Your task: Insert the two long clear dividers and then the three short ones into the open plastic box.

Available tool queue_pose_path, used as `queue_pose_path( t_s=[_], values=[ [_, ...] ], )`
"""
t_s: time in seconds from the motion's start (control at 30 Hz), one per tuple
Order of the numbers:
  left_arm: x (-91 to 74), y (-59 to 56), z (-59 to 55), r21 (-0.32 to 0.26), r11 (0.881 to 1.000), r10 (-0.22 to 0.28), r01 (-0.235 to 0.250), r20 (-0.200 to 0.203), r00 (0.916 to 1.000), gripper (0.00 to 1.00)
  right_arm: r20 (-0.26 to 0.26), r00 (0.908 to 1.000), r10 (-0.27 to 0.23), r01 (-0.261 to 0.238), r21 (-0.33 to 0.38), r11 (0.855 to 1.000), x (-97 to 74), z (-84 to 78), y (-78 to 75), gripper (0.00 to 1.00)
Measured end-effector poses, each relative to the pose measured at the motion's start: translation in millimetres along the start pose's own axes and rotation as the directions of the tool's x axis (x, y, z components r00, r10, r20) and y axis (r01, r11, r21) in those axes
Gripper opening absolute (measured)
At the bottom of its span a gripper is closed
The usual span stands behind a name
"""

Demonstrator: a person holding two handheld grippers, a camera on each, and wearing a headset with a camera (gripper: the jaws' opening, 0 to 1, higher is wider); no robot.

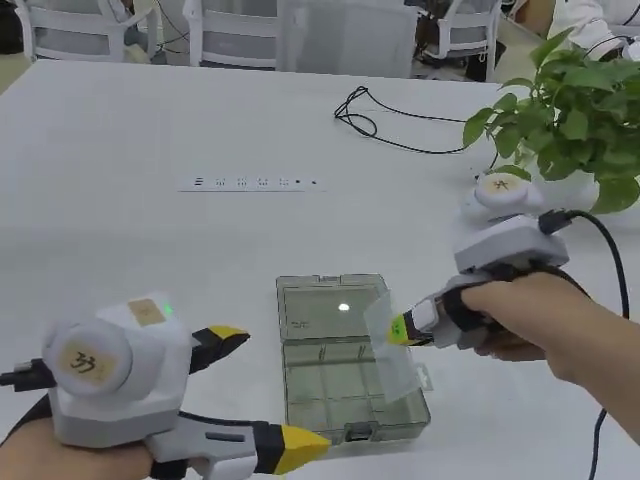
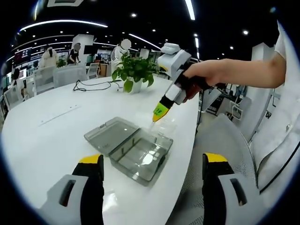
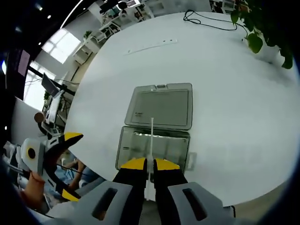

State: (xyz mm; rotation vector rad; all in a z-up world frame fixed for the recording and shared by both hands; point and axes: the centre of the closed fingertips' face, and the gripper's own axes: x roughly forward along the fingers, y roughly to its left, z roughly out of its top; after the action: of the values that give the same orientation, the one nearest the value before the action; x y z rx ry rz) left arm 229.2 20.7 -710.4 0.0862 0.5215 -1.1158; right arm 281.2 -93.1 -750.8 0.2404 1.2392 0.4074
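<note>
Smoky clear plastic box [image 1: 335, 345] open at the lower centre of the white desk [image 1: 150, 250], a gripper on each side.
Its lid half [image 1: 330, 308] lies behind its tray half [image 1: 345, 395]. The thin clear plastic divider [image 1: 388, 345] hangs over the tray's right part, held by the right gripper [image 1: 400, 330] reaching in from the right. The left gripper [image 1: 270, 388] sits lower left. Behind the box are a flat white strip [image 1: 255, 182] centre-left, a looped black cable [image 1: 390, 125] upper centre and a leafy green potted plant [image 1: 575, 120] upper right.

We see a smoky grey, see-through box [image 1: 310, 322] on our white worktop [image 1: 150, 240]. Our left claw [image 1: 270, 392] and right claw [image 1: 400, 330] are white with black arms and yellow tips; the divider [image 1: 395, 365] is clear, the plant [image 1: 570, 120] green.
</note>
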Motion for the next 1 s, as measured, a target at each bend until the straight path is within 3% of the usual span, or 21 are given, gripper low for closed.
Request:
queue_pose_path(
  t_s=[0.17, 0.33, 0.63, 1.0],
  values=[
    [0.9, 3.5, -6.4, 0.007, 1.0, -0.016, 0.016, -0.002, 0.9999, 0.93, -0.033, 0.9988, -0.034, 0.035, 0.027, 0.999, 8.2, -7.1, -4.0, 0.07],
    [1.2, 6.9, -13.6, 0.004, 1.0, -0.024, 0.024, -0.011, 0.9996, 0.93, -0.049, 0.9973, -0.055, 0.058, 0.061, 0.996, 16.8, -4.2, -12.1, 0.07],
    [1.7, 8.0, -13.1, -0.004, 0.999, -0.035, 0.035, 0.011, 0.9993, 0.92, -0.07, 0.9922, -0.103, 0.107, 0.064, 0.992, 23.0, -5.7, -15.6, 0.07],
    [2.6, 6.7, -11.9, -0.025, 0.999, -0.038, 0.039, 0.035, 0.9987, 0.92, -0.077, 0.9894, -0.123, 0.129, 0.075, 0.989, 32.8, -14.1, -19.9, 0.07]
  ],
)
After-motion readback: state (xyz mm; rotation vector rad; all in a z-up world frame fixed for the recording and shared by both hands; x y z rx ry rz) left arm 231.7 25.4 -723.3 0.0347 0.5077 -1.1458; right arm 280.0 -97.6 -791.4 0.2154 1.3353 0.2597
